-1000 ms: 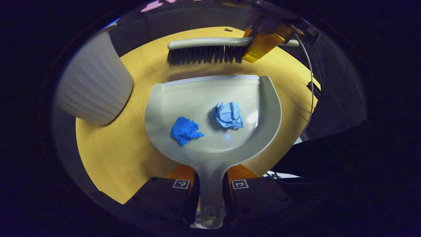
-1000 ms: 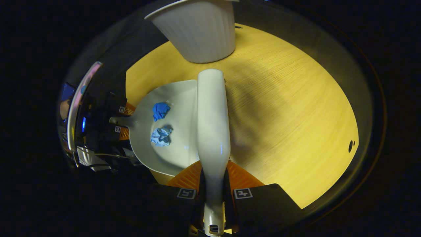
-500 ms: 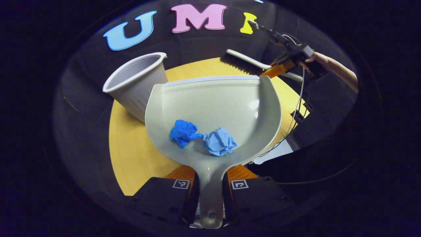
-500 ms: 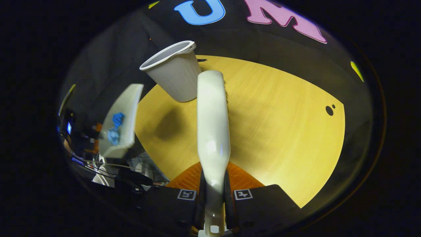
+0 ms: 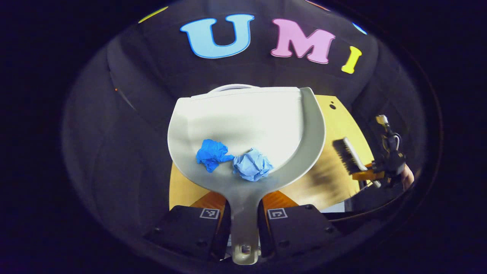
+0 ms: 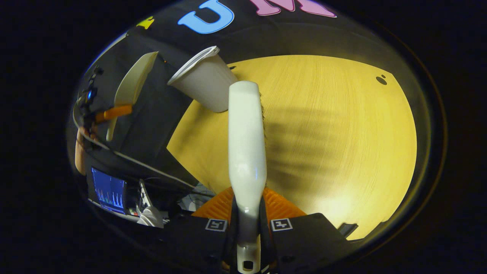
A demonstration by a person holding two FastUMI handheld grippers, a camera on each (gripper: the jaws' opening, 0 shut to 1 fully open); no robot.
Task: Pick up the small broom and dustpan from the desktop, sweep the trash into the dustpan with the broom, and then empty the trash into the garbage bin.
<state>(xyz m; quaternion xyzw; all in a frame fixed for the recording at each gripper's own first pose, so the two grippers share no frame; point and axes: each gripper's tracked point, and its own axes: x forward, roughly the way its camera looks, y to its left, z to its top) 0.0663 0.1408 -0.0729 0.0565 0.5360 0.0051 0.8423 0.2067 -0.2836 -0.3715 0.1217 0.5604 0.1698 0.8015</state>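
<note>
My left gripper [image 5: 244,203] is shut on the handle of the pale grey dustpan [image 5: 247,121], held up in the air. Two crumpled blue paper balls [image 5: 234,160] lie in the pan near the handle end. The white garbage bin's rim [image 5: 232,86] peeks out just behind the pan's front edge. My right gripper [image 6: 247,209] is shut on the handle of the small broom [image 6: 246,137], which hangs over the wooden table [image 6: 335,125]. In the right gripper view the dustpan [image 6: 133,82] is raised at the left beside the bin [image 6: 207,89]. The broom [image 5: 348,154] is low at the right.
A hand [image 6: 80,148] holds the left gripper at the far left of the right gripper view. Below it, off the table's near edge, stand a lit screen [image 6: 108,190] and cables. The black cloth wall stands behind the table.
The dustpan has risen off the table with both paper balls and moved up to the bin's rim; the balls slid toward the handle. The broom has drawn away to the right.
</note>
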